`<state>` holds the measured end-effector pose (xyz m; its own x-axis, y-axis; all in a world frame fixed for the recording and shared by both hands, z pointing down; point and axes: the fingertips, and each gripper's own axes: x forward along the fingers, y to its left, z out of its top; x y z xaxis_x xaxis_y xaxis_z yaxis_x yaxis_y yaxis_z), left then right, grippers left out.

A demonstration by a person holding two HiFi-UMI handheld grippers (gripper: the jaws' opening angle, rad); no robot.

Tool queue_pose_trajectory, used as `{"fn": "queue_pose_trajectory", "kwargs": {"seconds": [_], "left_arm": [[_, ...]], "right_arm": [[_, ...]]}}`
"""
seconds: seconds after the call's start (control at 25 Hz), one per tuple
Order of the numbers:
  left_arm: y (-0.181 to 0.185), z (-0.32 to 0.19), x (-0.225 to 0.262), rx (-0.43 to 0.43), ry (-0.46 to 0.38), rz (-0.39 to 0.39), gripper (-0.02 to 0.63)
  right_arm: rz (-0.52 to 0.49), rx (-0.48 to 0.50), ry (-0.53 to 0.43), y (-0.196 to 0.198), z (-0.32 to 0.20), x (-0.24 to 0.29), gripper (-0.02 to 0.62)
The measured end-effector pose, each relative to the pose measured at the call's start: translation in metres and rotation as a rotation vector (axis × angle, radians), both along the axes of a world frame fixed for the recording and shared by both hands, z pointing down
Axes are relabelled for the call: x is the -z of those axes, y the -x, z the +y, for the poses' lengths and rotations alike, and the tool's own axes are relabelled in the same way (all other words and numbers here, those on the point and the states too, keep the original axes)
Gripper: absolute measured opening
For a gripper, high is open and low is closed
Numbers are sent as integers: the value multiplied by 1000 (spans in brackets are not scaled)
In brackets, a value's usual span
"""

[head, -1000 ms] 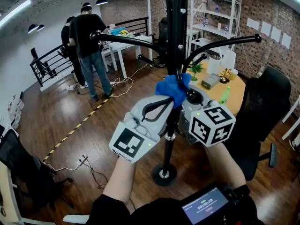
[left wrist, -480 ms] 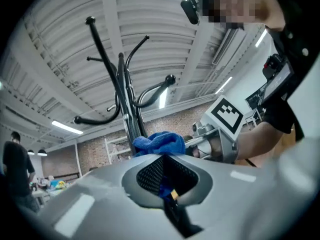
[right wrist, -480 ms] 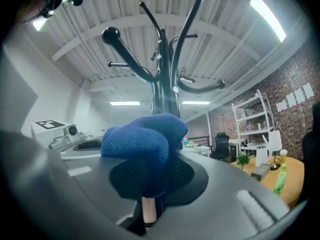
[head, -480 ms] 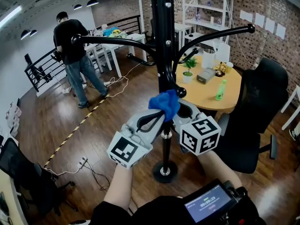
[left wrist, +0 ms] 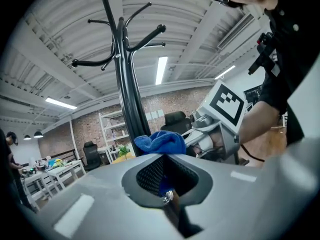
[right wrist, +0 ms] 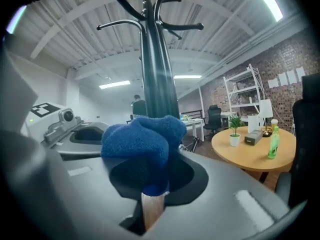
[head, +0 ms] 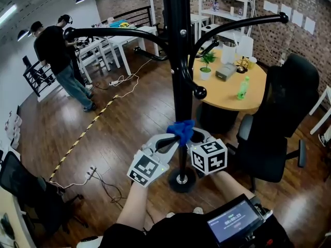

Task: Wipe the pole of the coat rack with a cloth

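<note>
The black coat rack pole (head: 180, 61) stands upright in the middle of the head view, on its round base (head: 182, 180). A blue cloth (head: 182, 130) is bunched around the pole low down, below the lowest hook knob. My left gripper (head: 172, 140) is shut on the cloth from the left, my right gripper (head: 194, 136) from the right. In the left gripper view the cloth (left wrist: 162, 142) sits at the jaw tips beside the pole (left wrist: 130, 109). In the right gripper view the cloth (right wrist: 142, 140) bulges out of the shut jaws in front of the pole (right wrist: 157, 74).
A round wooden table (head: 226, 98) with a plant, a green bottle and a box stands behind right. A black office chair (head: 279, 120) is at the right. Cables (head: 98, 182) and striped floor tape (head: 83, 138) lie left. Two people (head: 54, 56) stand far left.
Both grippers have slid the cloth down the pole, from just under the hook arms to the lower part above the base. Both stay shut on it.
</note>
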<state>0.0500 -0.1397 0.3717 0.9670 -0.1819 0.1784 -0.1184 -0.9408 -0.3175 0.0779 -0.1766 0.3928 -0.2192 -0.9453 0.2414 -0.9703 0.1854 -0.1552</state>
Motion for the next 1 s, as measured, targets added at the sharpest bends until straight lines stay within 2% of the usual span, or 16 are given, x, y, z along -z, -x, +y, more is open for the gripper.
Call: {"fn": "queue_pose_trajectory", "kwargs": {"seconds": [0.2,0.36,0.52,0.76,1.0], "left_arm": [[-1,1,-6,6,-48,-54,3],[-6,2,-6,7,-35,-41,3],[-4,7,34,4,-63,66,3],[-7,11,142,-17,-197,269,3],[-2,19,220,-19,-303,386,3]], "right_arm": [[35,-19,78,5,-2,-36,51],[17,-20,86,0,-1,-34,51],[36,-13,-22,-2,2,21,51],[45,13,-219,-4,2,133,51],[112,-6,-387,-3,8,220,51]]}}
